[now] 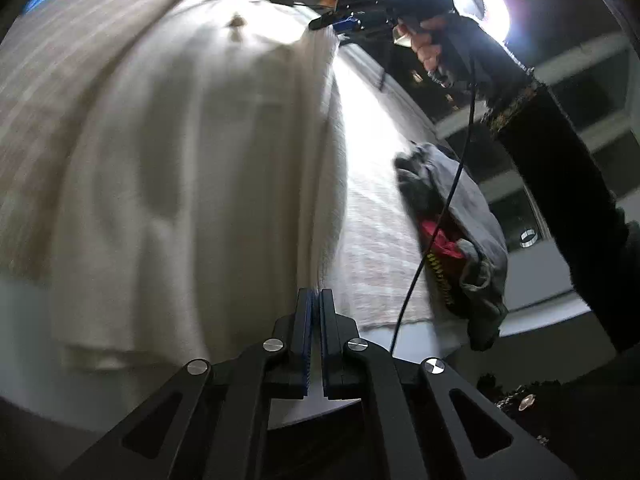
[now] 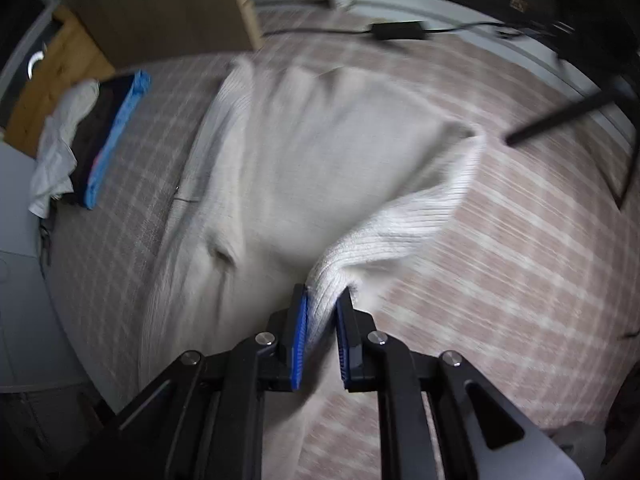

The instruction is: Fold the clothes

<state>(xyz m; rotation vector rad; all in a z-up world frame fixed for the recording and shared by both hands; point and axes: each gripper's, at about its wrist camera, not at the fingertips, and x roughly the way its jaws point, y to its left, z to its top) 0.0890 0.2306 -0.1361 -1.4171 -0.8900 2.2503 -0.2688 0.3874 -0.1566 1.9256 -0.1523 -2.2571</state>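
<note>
- The cream ribbed garment [image 2: 304, 168] lies spread over a checked pink-and-white bedcover [image 2: 520, 240], filling the middle of the right wrist view; its knit shows fine vertical ribs, and its surface is softly creased.
- One edge of it is pulled up into a ridge that runs from the far right down to the right gripper [image 2: 322, 308], whose blue pads are clamped on a bunched fold of the knit.
- In the left wrist view the same pale cloth [image 1: 192, 168] fills the left and centre, blurred. The left gripper [image 1: 316, 300] has its fingers pressed together; whether any cloth is pinched between them cannot be told.
- Far across the garment in that view, a hand [image 1: 428, 46] grips the other tool, dark sleeve behind it.
- To the right, on the bedcover, sits a grey heap of clothing [image 1: 468, 220] with something red tucked in it; a thin black cable [image 1: 448, 200] hangs in front of it.
- At the left edge of the bed in the right wrist view lies a stack of folded things [image 2: 104, 136], blue, dark and white.
- A black adapter with its cord [image 2: 396, 30] rests at the far edge.
</note>
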